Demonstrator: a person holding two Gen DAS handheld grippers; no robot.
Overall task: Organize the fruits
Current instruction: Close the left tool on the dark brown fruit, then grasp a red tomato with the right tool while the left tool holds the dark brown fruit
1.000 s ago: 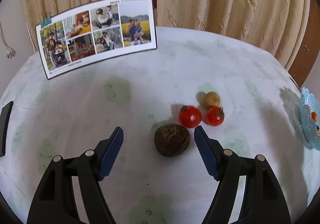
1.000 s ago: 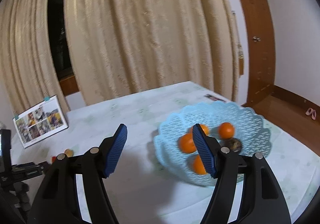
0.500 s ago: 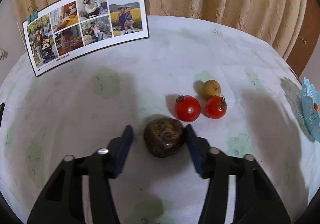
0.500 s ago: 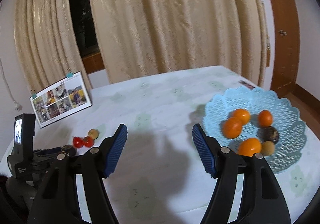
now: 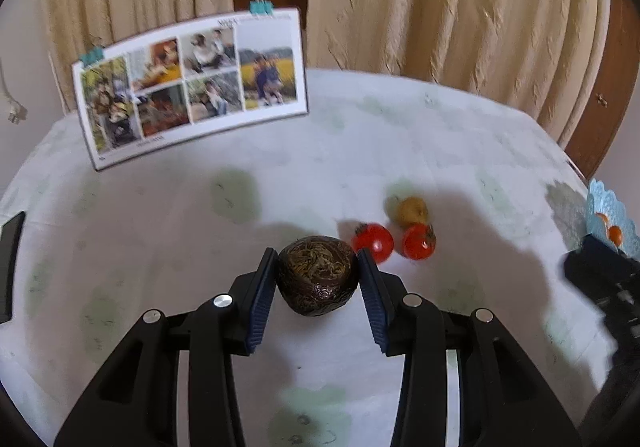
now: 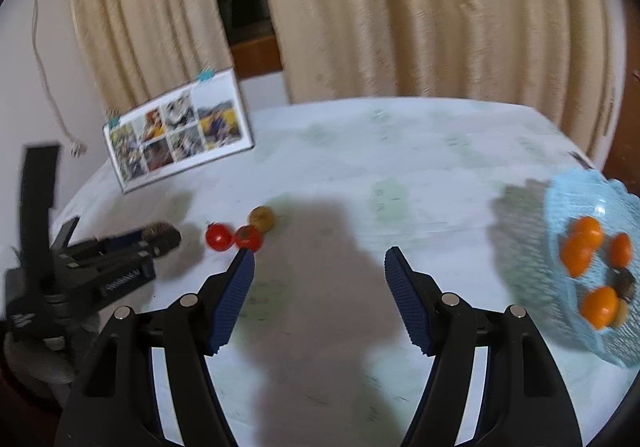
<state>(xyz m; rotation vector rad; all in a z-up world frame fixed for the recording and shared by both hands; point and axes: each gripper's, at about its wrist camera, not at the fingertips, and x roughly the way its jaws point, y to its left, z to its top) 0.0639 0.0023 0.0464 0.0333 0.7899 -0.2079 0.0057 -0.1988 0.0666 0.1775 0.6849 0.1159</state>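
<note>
My left gripper (image 5: 317,275) is shut on a dark brown wrinkled fruit (image 5: 318,274), both blue pads pressed against its sides, just above the white tablecloth. Two red tomatoes (image 5: 373,242) (image 5: 418,241) and a small yellow fruit (image 5: 412,210) lie just right of it. In the right wrist view the left gripper (image 6: 120,251) holds the dark fruit (image 6: 162,234) at the far left, beside the tomatoes (image 6: 218,237) and the yellow fruit (image 6: 262,217). My right gripper (image 6: 318,271) is open and empty above the table. A light blue lattice basket (image 6: 560,207) at the right holds several oranges (image 6: 580,251).
A photo collage board (image 5: 192,87) with clips stands at the back left of the round table (image 5: 440,135). Beige curtains hang behind. A black device (image 5: 10,263) sits at the left edge. The basket's rim (image 5: 600,207) shows at the right.
My left gripper closed its pads onto the dark fruit and lifted it slightly. My right gripper swung left, so the basket slid to the right edge and the tomatoes came nearer.
</note>
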